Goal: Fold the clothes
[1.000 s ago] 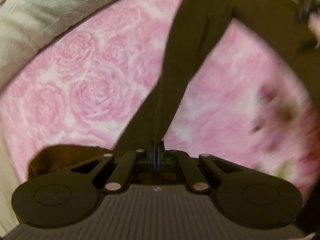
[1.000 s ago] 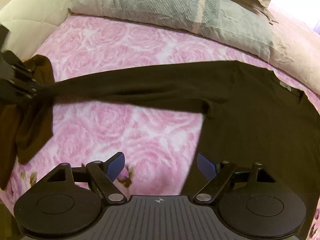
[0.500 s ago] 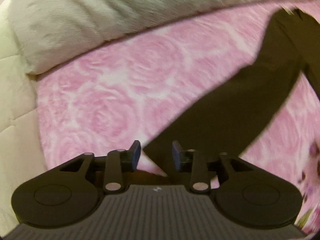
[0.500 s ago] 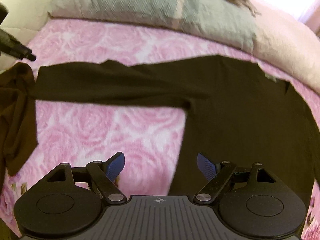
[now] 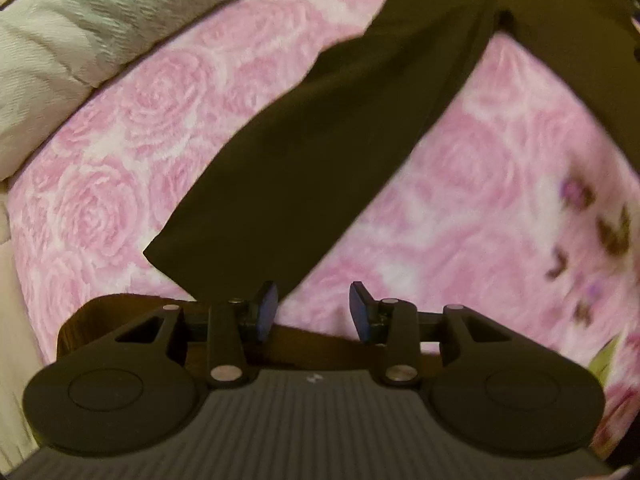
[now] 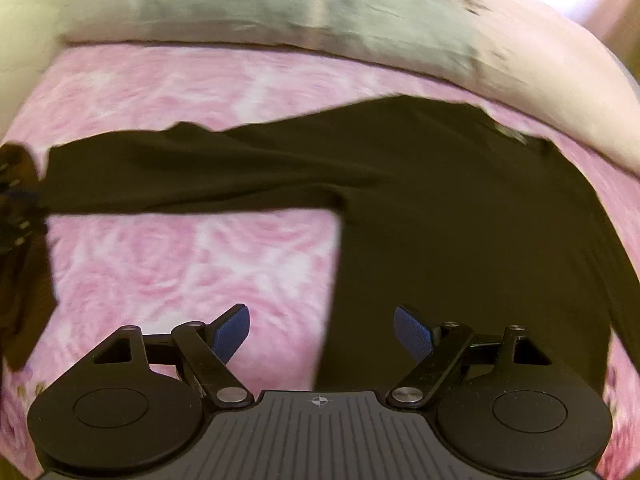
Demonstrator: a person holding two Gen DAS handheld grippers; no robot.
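A dark, long-sleeved knit top [image 6: 460, 216] is lying flat on the pink rose-patterned bedspread [image 6: 180, 264], its body toward the right side and one sleeve [image 5: 320, 152] stretching toward the left edge. The left gripper [image 5: 313, 312] is hovering just past the sleeve's cuff, its jaws opening with nothing between them. The right gripper [image 6: 322, 334] is hanging over the top's side edge, its jaws standing wide apart and empty. A grey-green pillow [image 6: 280, 12] is lying along the far edge.

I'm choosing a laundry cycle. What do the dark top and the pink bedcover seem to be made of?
Dark top: probably a thin matte knit, since it lies limp and flat without shine. Pink bedcover: looks like soft plush or fleece, with a fuzzy, embossed rose pattern.
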